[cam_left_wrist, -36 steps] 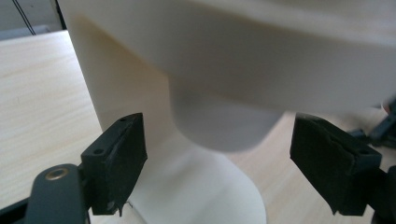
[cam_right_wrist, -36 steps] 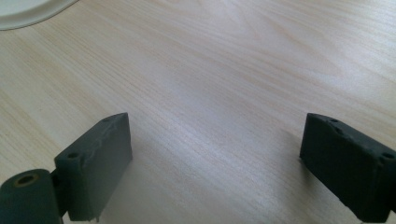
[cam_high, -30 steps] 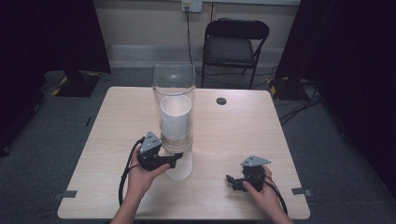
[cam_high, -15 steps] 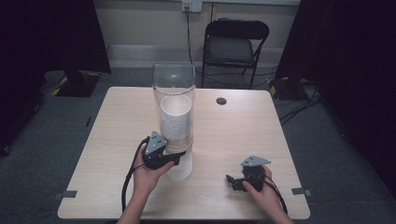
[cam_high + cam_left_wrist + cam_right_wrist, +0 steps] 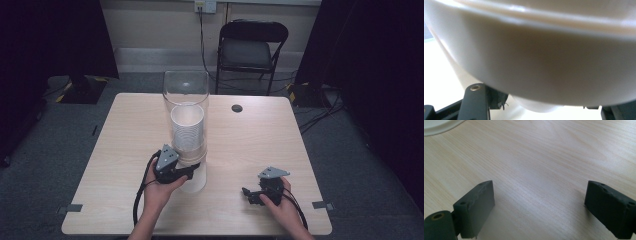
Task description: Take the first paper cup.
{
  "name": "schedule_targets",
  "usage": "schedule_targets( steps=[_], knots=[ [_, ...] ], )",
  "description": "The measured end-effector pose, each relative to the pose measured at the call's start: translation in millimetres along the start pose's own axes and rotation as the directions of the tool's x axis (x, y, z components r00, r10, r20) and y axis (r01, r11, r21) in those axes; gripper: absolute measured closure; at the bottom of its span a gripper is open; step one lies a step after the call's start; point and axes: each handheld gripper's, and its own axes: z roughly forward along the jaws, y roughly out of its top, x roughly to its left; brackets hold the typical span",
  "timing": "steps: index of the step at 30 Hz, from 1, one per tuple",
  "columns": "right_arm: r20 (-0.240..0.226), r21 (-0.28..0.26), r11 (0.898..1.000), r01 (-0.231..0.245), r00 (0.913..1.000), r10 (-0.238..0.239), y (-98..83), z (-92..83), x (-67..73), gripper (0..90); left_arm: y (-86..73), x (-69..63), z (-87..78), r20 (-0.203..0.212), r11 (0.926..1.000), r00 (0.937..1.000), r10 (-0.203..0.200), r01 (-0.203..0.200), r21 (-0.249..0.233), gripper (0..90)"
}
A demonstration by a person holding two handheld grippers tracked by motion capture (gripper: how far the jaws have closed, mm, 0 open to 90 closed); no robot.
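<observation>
Here a stack of white paper cups (image 5: 187, 132) stands inside a tall clear plastic cylinder (image 5: 186, 90) on the pale wooden table (image 5: 260, 135). The left gripper (image 5: 192, 170) has its jaws around the lowest cup (image 5: 549, 62); whether they clamp it I cannot tell. The right gripper (image 5: 250, 192) rests well apart near the table's front edge, jaws wide apart.

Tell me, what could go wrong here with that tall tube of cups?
The left tongs reach around the bottom cup under the clear tube. A sideways tug might tip the tall tube. A hard squeeze could crush the thin cup. The right tongs rest open, apart on the table, too far to steady anything.
</observation>
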Motion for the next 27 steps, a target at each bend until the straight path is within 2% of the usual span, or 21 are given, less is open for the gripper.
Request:
schedule_targets(
  steps=[1, 3, 4, 5, 6, 7, 8, 9, 10, 12, 13, 15, 16, 17, 18, 19, 22, 23, 24, 26, 27],
  knots=[
    [0.0, 0.0, 1.0, 0.0, 1.0, 0.0, 0.0, 0.0, 0.0, 8.6, 0.6, -0.4, -1.1, -0.004, 0.9996, 0.9999, -0.009, 0.009, 0.026, 35.7],
    [0.001, 0.001, 1.0, -0.001, 1.0, 0.001, 0.0, 0.0, 0.2, 8.6, 0.0, 0.3, -0.7, 0.003, 0.9994, 1.0, -0.007, 0.007, 0.035, 35.7],
    [0.001, 0.0, 1.0, -0.001, 1.0, 0.001, 0.0, 0.0, 0.1, 8.7, -2.0, 0.2, 0.2, 0.004, 0.9987, 0.9998, -0.021, 0.021, 0.047, 36.9],
    [0.001, 0.0, 1.0, -0.001, 1.0, 0.001, 0.0, 0.0, 0.1, 8.7, -9.8, 1.1, 2.9, 0.003, 0.9919, 0.9996, -0.028, 0.027, 0.124, 36.9],
    [0.001, 0.0, 1.0, 0.0, 1.0, 0.0, 0.2, 0.1, 0.0, 8.6, -22.1, 1.6, 6.2, -0.001, 0.9753, 0.9995, -0.033, 0.032, 0.219, 37.3],
    [0.001, 0.0, 1.0, -0.001, 1.0, 0.001, 0.1, 0.1, 0.1, 8.6, -46.5, -2.1, 12.7, 0.007, 0.9396, 0.9996, -0.026, 0.022, 0.342, 37.0],
    [0.0, 0.0, 1.0, 0.0, 1.0, 0.0, 0.1, 0.0, 0.0, 8.6, -56.7, -4.6, 13.8, 0.025, 0.9473, 0.997, -0.073, 0.062, 0.314, 36.8],
    [0.0, 0.0, 1.0, 0.0, 1.0, 0.0, 0.1, 0.0, -0.1, 8.6, -60.2, -6.8, 13.3, 0.021, 0.956, 0.9959, -0.088, 0.078, 0.283, 36.5],
    [0.0, 0.0, 1.0, -0.001, 1.0, 0.001, 0.1, 0.0, 0.0, 8.5, -58.1, -7.9, 13.9, 0.026, 0.9542, 0.9954, -0.092, 0.081, 0.288, 36.5],
    [-0.001, -0.001, 1.0, 0.002, 1.0, -0.002, 0.2, 0.4, -0.3, 8.4, -48.9, -9.8, 12.8, 0.037, 0.9549, 0.9972, -0.064, 0.051, 0.293, 36.2],
    [-0.001, -0.001, 1.0, 0.002, 1.0, -0.002, 0.2, 0.3, -0.4, 8.4, -47.8, -8.3, 10.3, 0.039, 0.9501, 0.9978, -0.054, 0.039, 0.309, 36.0],
    [-0.001, -0.001, 1.0, 0.002, 1.0, -0.002, 0.3, 0.3, -0.3, 8.4, -53.0, -4.8, 6.1, 0.05, 0.9468, 0.9972, -0.055, 0.036, 0.32, 35.9],
    [-0.001, -0.001, 1.0, 0.001, 1.0, -0.001, 0.2, 0.3, -0.4, 8.4, -58.8, -4.0, 3.3, 0.052, 0.9431, 0.996, -0.072, 0.051, 0.329, 35.9],
    [-0.001, -0.001, 1.0, 0.003, 1.0, -0.003, 0.3, 0.4, -0.4, 8.4, -61.8, -3.4, 0.4, 0.062, 0.9457, 0.9965, -0.057, 0.034, 0.323, 35.7],
    [-0.001, -0.001, 1.0, 0.002, 1.0, -0.002, 0.2, 0.3, -0.4, 8.4, -62.1, -3.9, -1.4, 0.063, 0.9446, 0.9958, -0.067, 0.043, 0.326, 35.7],
    [-0.001, -0.001, 1.0, 0.003, 1.0, -0.003, 0.3, 0.3, -0.4, 8.4, -61.0, -5.3, -3.6, 0.073, 0.9378, 0.9953, -0.064, 0.035, 0.346, 35.7],
    [0.0, 0.0, 1.0, 0.001, 1.0, -0.001, 0.2, 0.2, -0.2, 8.5, -60.9, -7.6, -8.5, 0.092, 0.9336, 0.9955, -0.024, -0.01, 0.358, 35.5],
    [0.0, 0.0, 1.0, 0.001, 1.0, -0.001, 0.2, 0.2, -0.2, 8.4, -60.8, -6.1, -10.9, 0.093, 0.9336, 0.9956, -0.003, -0.031, 0.357, 35.4],
    [0.0, 0.0, 1.0, 0.001, 1.0, -0.001, 0.2, 0.2, -0.2, 8.4, -61.3, -4.0, -14.8, 0.093, 0.9346, 0.9957, -0.006, -0.027, 0.355, 35.4],
    [0.002, 0.0, 1.0, 0.001, 1.0, -0.001, 0.2, 0.2, -0.2, 8.4, -64.7, 2.8, -26.0, 0.09, 0.942, 0.9955, -0.031, -0.001, 0.335, 35.3],
    [0.002, 0.0, 1.0, 0.001, 1.0, -0.001, 0.2, 0.2, -0.2, 8.4, -64.7, 2.8, -26.0, 0.09, 0.942, 0.9955, -0.031, -0.001, 0.335, 35.2]
  ],
)
